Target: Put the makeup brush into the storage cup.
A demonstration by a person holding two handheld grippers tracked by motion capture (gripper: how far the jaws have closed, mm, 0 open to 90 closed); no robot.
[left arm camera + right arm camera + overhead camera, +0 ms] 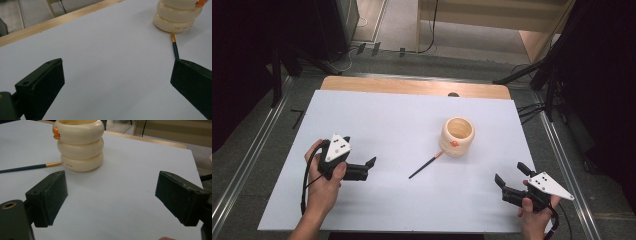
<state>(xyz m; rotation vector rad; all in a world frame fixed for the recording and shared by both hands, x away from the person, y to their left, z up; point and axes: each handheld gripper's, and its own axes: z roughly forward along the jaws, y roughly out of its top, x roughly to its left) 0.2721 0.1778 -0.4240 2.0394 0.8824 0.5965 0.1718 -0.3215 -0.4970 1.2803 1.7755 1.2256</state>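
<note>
High view shows both the left hand-held gripper [371, 167] and right hand-held gripper [510, 173] wide open, holding nothing, flanking the paintbrush [426, 165] touching the cream pot [457, 136].

The left hand [324, 182] comes in from the bottom edge at about 7 o'clock and wraps the left hand-held gripper [371, 163], which points toward 3 o'clock, roughly level, its grey plate on top. Its jaws stand wide apart with nothing between them. The right hand [534, 212] enters at about 5 o'clock and grasps the right hand-held gripper [511, 173], which points toward 10 o'clock. Its jaws also gape wide and hold nothing. A cable loops down beside the left wrist.
</note>
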